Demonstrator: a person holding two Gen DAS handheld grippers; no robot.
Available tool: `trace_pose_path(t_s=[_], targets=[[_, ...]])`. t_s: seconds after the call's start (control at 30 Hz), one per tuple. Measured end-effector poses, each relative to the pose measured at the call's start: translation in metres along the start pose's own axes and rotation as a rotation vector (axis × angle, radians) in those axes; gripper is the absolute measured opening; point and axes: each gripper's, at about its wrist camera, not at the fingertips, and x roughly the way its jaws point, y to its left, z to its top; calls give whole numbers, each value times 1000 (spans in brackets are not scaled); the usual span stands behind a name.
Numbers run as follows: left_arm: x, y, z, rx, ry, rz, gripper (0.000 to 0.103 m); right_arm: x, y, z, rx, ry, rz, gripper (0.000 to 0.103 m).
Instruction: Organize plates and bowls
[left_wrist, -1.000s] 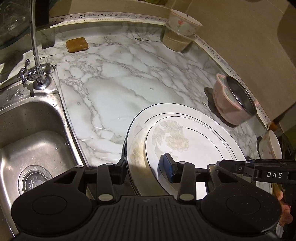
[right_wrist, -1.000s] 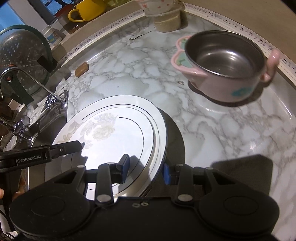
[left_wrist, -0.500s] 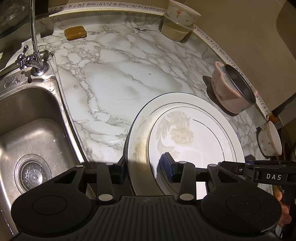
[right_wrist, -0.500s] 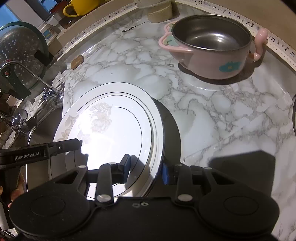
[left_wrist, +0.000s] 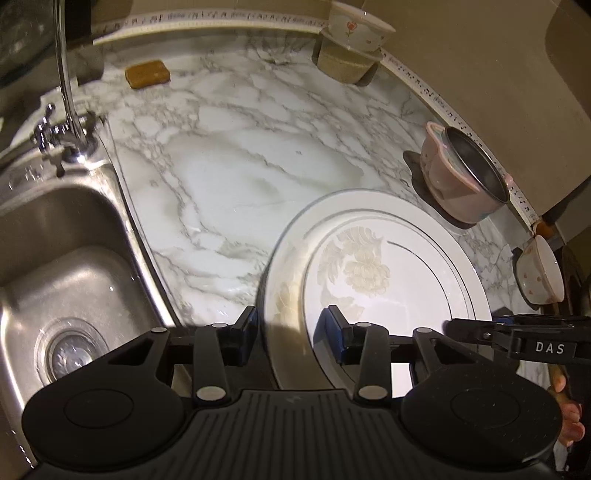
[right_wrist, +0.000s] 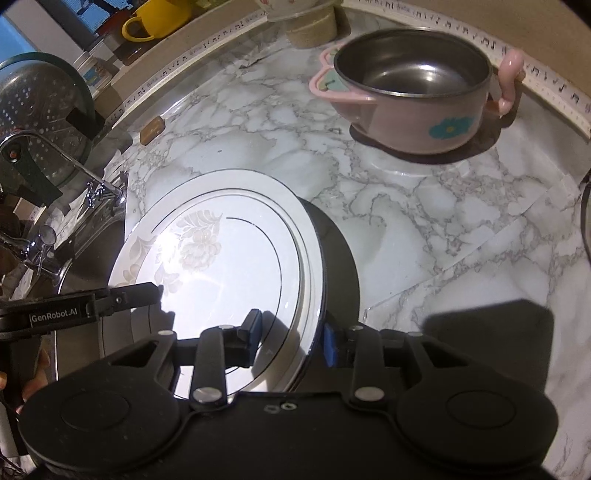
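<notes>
My left gripper is clamped on the near-left rim of the plate, one pad above and one below. My right gripper grips the same plate at its near-right rim. The plate hangs tilted just above the marble tabletop, beside the sink. Beyond it stands a pink pot near the wall. Farther back a bowl sits on a container in the corner, and a sponge lies near the tap.
</notes>
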Motion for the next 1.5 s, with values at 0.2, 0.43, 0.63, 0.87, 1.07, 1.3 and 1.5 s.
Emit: trace_pose_path(t_s=[0.2,0.43,0.63,0.87,1.07,1.3,1.5], targets=[[-9,2,5,62,-40,48,39,-12,-2,-4,-1,-48,-47,39],[-29,-14,12,143,-112,39,39,-34,-6,-13,9,-129,-91,41],[-43,-36,16,223,-174,29,39,-55,-2,-21,10,-202,-112,45],[-55,-66,18,318,-236,-6,46,-75,8,-29,-6,-282,-134,51],[-56,-94,21,397,-267,-33,60,-85,11,-30,-7,-327,-147,58],[-47,-120,34,441,-275,-59,75,-95,3,-22,-5,-368,-182,68],[-33,-143,53,468,-285,-56,78,-95,-12,-6,15,-378,-200,80]])
